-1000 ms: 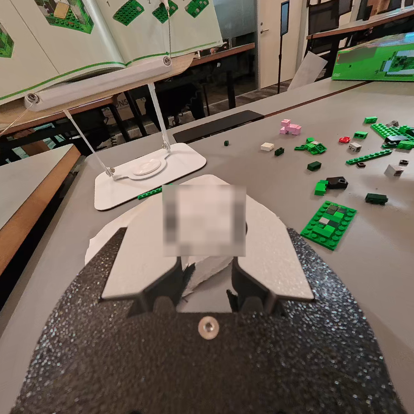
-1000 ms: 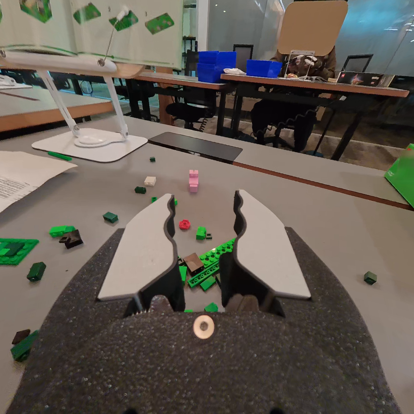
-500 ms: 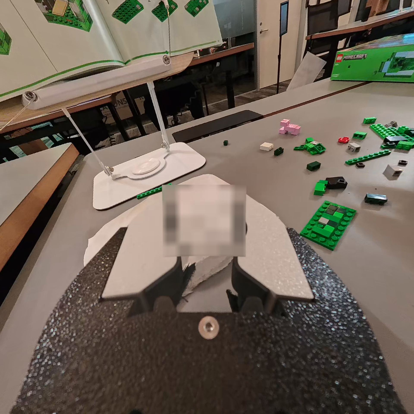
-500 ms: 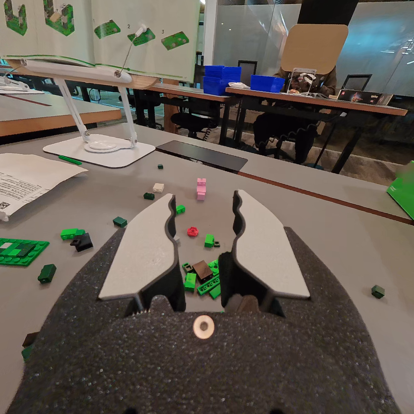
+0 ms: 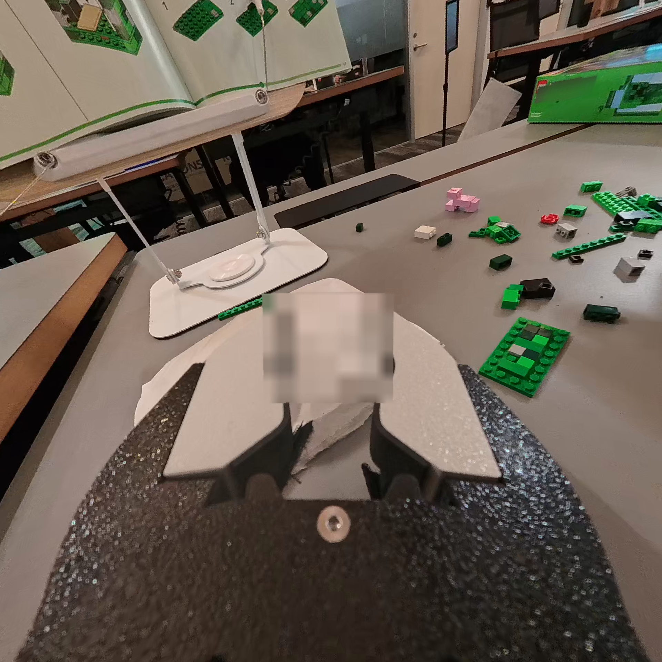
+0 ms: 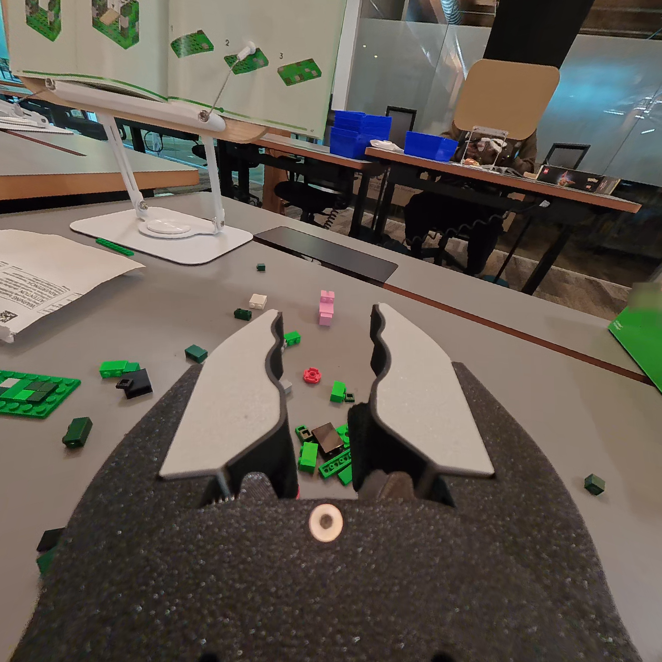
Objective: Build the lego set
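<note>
Instruction booklet (image 6: 250, 53) open on white stand (image 6: 161, 229) at the far left edge of the tabletop (image 6: 465, 358): small printed step numerals beside three green plate diagrams, legible in both views. White paper sheet (image 6: 53, 279) at the left edge, front of the stand: block of black print plus a square scan code, readable in the right wrist view. Green box (image 5: 601, 89) at the far right corner: red logo patch and small white print, main title blurred over. Dark box (image 6: 573, 179) on the far desk (image 6: 501, 179): print too small to read. Cardboard box (image 5: 186, 172) under the neighbouring desk: partial dark letters, cut off.
</note>
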The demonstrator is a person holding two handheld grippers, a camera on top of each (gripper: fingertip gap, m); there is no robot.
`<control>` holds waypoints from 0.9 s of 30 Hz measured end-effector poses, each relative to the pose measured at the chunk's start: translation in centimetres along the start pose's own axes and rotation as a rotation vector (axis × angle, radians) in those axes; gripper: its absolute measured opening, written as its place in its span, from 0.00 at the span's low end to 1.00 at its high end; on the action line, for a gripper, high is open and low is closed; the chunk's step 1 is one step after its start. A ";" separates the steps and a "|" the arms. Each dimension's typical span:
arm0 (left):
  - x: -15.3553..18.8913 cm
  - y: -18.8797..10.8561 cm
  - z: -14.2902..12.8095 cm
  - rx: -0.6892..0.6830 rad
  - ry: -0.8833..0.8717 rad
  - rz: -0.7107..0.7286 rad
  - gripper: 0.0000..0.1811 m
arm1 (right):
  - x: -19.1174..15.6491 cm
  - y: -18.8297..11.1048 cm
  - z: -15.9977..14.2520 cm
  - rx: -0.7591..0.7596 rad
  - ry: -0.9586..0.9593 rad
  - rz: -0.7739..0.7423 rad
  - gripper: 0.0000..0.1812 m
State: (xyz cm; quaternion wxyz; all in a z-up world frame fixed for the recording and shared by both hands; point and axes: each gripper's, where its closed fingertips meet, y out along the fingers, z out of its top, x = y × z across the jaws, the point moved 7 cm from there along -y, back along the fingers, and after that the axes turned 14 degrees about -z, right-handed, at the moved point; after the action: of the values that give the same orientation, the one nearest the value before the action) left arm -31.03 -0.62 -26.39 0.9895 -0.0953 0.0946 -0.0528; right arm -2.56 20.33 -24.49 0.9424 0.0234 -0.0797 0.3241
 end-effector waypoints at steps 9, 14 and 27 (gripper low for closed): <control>-0.1 0.2 -0.1 -0.016 -0.013 -0.007 0.29 | 1.2 -0.4 -0.4 0.062 0.008 -0.110 0.29; 0.0 0.1 -0.1 -0.009 -0.007 -0.012 0.28 | 2.3 -0.6 -0.7 0.080 0.090 -0.134 0.28; 0.8 0.7 -0.3 -0.053 0.037 -0.084 0.23 | 2.3 -0.4 -0.7 0.070 0.103 -0.119 0.25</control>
State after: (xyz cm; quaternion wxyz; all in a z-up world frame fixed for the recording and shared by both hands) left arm -30.24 -0.12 -26.96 0.9817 -0.1243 0.1102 -0.0933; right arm -0.46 21.49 -24.81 0.9614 0.0443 -0.0183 0.2709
